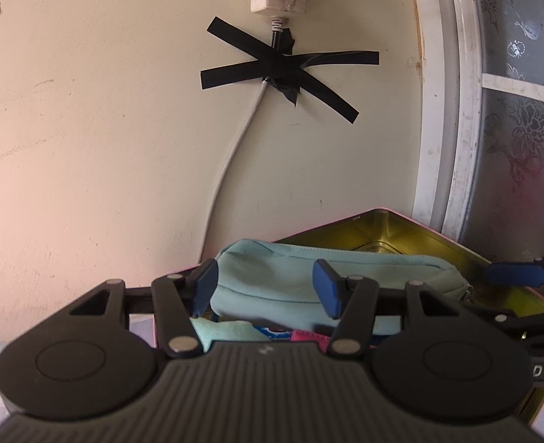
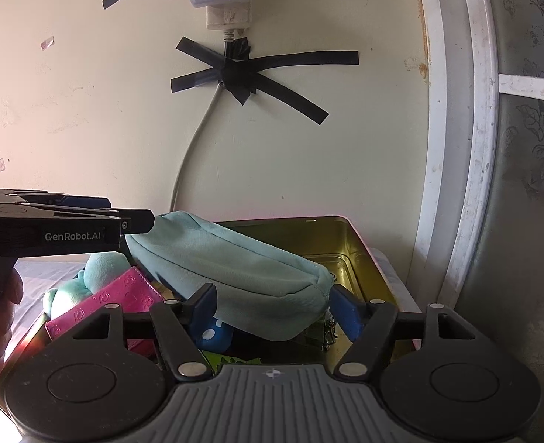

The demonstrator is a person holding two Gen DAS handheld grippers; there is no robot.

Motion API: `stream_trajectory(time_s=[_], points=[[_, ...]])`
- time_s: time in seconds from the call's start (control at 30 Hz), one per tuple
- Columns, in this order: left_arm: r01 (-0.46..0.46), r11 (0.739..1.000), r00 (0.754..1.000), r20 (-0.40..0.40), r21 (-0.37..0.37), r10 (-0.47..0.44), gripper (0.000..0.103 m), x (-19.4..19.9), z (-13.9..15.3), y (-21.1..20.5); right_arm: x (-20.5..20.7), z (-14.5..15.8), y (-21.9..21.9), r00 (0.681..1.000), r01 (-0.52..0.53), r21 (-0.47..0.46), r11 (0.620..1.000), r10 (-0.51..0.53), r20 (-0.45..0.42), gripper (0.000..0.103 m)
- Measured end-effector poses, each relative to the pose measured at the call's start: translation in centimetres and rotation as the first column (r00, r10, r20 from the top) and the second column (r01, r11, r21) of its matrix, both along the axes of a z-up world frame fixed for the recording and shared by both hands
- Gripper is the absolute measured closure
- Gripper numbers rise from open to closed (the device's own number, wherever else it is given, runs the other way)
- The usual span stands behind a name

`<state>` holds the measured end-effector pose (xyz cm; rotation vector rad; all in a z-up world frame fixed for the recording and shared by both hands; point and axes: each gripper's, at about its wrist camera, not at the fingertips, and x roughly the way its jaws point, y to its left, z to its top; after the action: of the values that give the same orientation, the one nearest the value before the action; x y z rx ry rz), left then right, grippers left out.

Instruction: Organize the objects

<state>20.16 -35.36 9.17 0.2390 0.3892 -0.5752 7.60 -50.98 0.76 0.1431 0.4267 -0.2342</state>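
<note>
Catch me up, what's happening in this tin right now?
A person with two handheld grippers is packing a gold tin. Both grippers, left and right, are open around a teal pouch, which lies tilted atop a pink wallet, a teal plush and other items. Whether either grips it is unclear.

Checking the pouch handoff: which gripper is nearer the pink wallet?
Left. The left gripper hangs just above the pink wallet; the right gripper straddles the teal pouch beside it.
</note>
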Motion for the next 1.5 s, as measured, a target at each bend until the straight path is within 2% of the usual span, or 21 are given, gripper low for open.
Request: stream_trajectory(time_s=[0.3,0.53,0.9,1.0,1.2,1.5], points=[[-0.016,1.000,0.999,-0.041,0.017,0.016,0.044,-2.1,0.1,1.6,-1.9,0.6,0.5,1.000,0.008,0.010,1.000,-0.009,0.012,0.041],[-0.026,0.999,0.997,-0.073,0.022,0.027,0.043,-5.4,0.3,4.9,-3.9,1.8,2.4,1.000,0.004,0.023,1.000,-0.004,0.012,0.038],[-0.039,0.999,0.998,-0.048,-0.002,0.039,0.037,-11.9,0.3,11.2,-6.9,3.2,9.6,0.999,-0.037,-0.031,0.999,0.037,-0.025,0.033],[-0.050,0.998,0.997,-0.067,-0.032,0.048,0.037,-13.4,0.1,13.5,-7.8,3.3,11.5,0.999,-0.039,-0.041,0.998,0.038,-0.028,0.031],[-0.117,0.992,0.993,-0.023,-0.048,0.116,0.025,-15.5,-0.8,17.9,-9.3,3.1,15.7,0.997,-0.064,-0.074,0.995,0.061,-0.037,0.028],[-0.225,0.974,0.974,0.015,-0.013,0.225,0.010,-16.9,-3.3,23.2,-10.3,1.2,21.3,0.997,-0.069,-0.104,0.992,0.065,-0.047,0.017]])
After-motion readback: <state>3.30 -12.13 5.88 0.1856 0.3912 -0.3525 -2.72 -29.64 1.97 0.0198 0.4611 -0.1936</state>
